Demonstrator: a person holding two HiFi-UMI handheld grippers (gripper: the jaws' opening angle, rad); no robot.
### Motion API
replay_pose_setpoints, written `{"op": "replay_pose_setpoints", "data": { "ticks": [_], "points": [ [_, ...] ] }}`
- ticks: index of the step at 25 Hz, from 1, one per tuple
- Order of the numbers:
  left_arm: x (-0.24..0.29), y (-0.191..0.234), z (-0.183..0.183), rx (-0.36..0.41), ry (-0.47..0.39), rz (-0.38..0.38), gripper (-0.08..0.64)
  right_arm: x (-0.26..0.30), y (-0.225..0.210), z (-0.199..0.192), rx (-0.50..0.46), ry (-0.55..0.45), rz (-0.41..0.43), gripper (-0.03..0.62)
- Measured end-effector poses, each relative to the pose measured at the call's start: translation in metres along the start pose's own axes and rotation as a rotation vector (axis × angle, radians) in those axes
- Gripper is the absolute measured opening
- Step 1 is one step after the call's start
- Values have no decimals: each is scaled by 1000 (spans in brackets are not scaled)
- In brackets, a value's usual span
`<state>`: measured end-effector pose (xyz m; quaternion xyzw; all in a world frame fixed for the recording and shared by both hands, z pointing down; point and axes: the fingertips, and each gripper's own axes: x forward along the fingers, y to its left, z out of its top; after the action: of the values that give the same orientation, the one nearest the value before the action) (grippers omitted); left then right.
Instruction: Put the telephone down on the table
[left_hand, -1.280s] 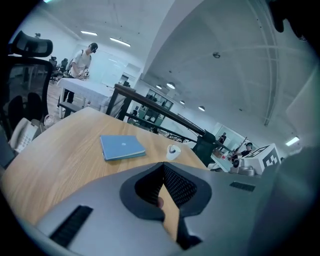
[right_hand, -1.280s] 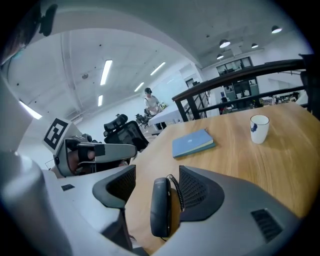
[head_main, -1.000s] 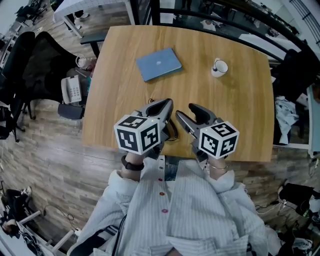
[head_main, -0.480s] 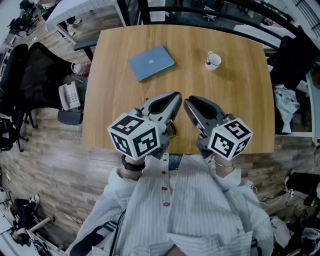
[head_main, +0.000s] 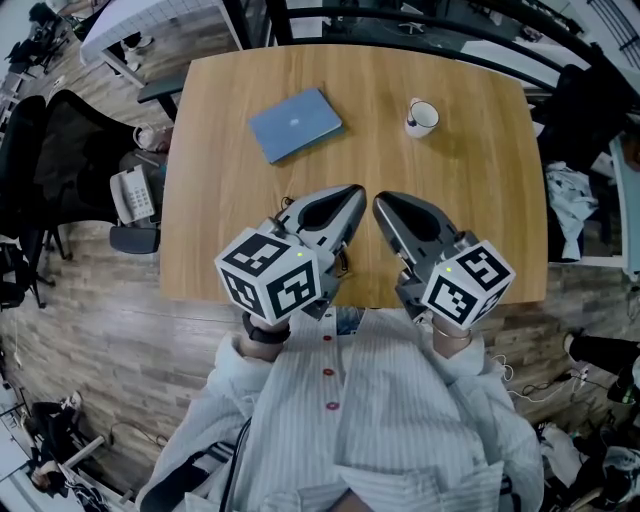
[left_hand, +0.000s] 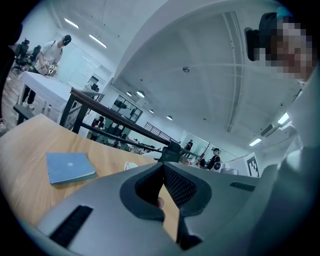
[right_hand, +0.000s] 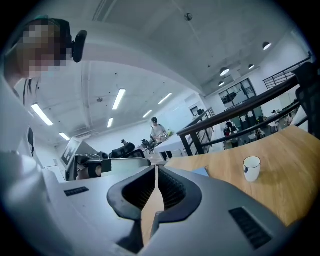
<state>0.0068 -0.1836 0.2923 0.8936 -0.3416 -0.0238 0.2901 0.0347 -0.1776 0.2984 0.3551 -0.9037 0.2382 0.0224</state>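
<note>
The left grey two-jaw gripper (head_main: 356, 190) has its jaws pressed together at the tips, with nothing between them. The right grey two-jaw gripper (head_main: 379, 198) has just been closing its jaws; they now meet, and nothing is caught in them either. The two point away from the person, side by side and nearly touching at the tips, over the near edge of the light wooden table (head_main: 480, 220).

Each gripper carries a cube of black-and-white square markers (head_main: 272, 275). These are patterns only, not letters.

Farther across the table lies a flat blue notebook (head_main: 295, 124) with a small pale emblem at its centre, too small to read. A white mug (head_main: 421, 117) stands to its right, well apart from it. Bare wood runs from the grippers to both.

The pale grey desk telephone with a keypad (head_main: 131, 195) is not on the table. It rests on dark furniture just beyond the table's left edge, next to a black office chair (head_main: 60, 150) and well apart from both grippers.
</note>
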Motion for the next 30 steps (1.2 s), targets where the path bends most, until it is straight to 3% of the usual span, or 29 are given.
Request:
{"op": "replay_pose_setpoints", "data": {
  "ticks": [30],
  "points": [
    [-7,13,-7,1,9,31,9,12,0,-10,-4,31,-14,35]
  ]
}}
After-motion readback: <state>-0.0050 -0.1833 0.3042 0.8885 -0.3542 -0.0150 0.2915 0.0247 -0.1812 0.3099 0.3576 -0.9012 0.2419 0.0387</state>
